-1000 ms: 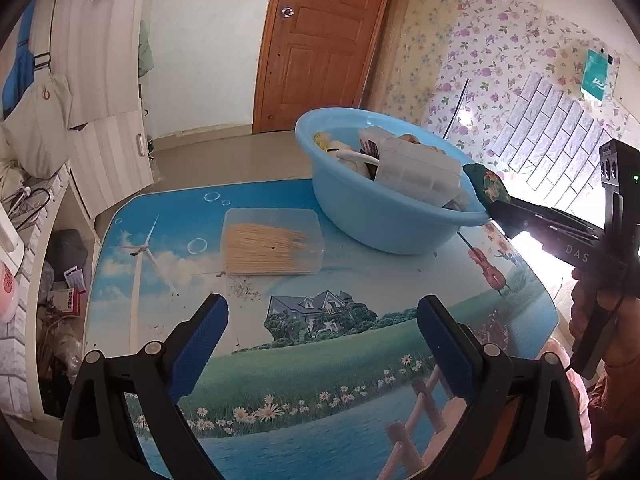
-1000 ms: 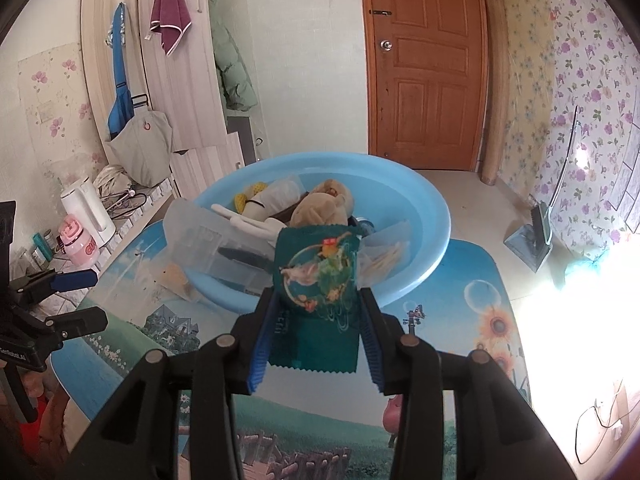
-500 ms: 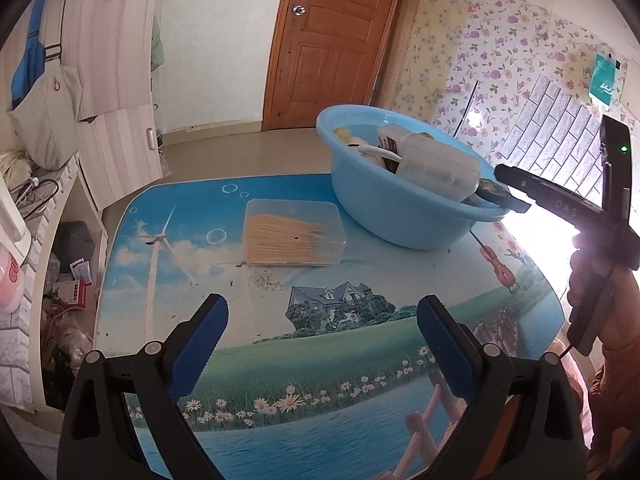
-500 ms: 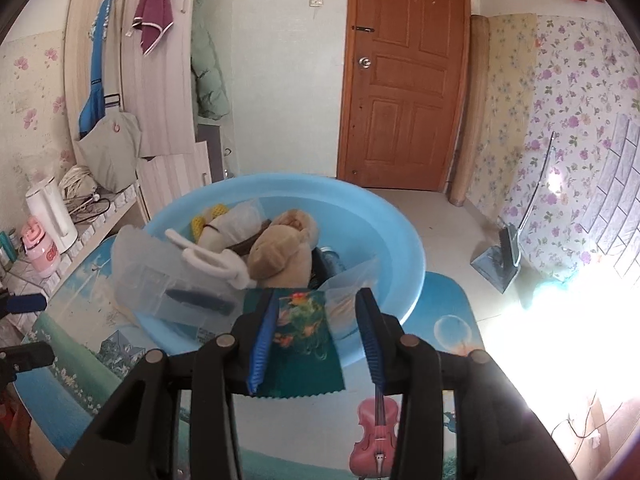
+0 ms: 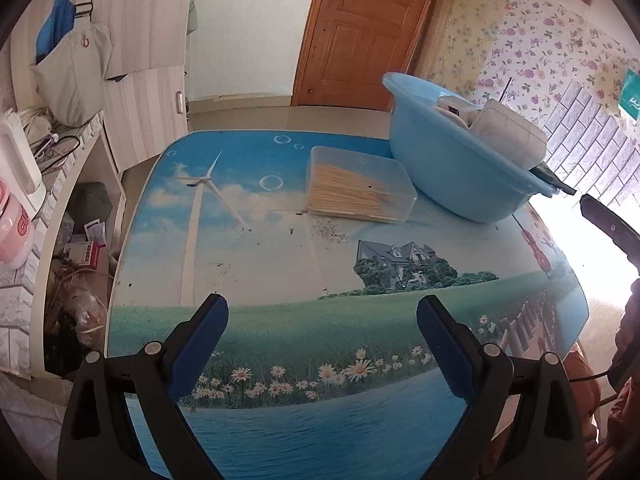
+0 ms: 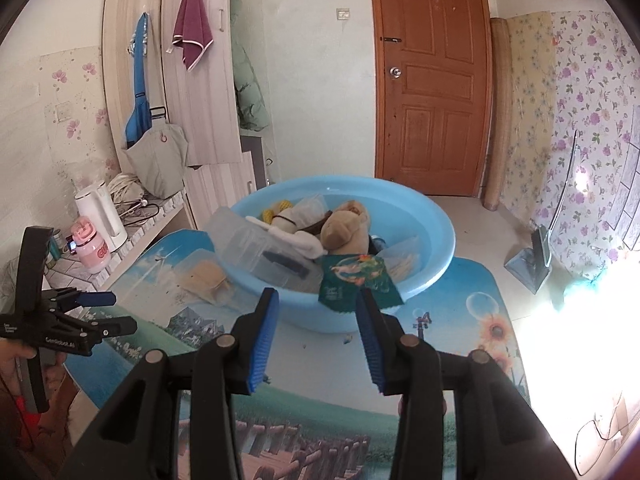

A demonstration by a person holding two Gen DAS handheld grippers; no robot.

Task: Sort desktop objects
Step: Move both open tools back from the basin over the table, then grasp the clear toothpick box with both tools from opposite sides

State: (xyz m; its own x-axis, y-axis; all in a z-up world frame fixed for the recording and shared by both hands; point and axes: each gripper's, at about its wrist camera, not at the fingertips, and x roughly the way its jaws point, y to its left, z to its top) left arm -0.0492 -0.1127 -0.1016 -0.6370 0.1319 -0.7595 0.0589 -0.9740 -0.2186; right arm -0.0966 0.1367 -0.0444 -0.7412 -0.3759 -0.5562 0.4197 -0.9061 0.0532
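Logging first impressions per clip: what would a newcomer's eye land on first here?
Probably the blue basin at the table's far side, heaped with a plush toy and clear boxes, a green packet draped over its near rim. Next, the clear box of wooden sticks lying beside it on the landscape-print table. Both tongs, right and left, are open and empty.

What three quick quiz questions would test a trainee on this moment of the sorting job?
1. True or false: the right gripper is clamped on the green packet.
2. Where does the green packet lie? A) flat on the table B) draped over the blue basin's near rim C) in the clear box of sticks
3. Fill in: the left gripper is open and holds ____.

Key: 1 false, its jaws are open; 2 B; 3 nothing.
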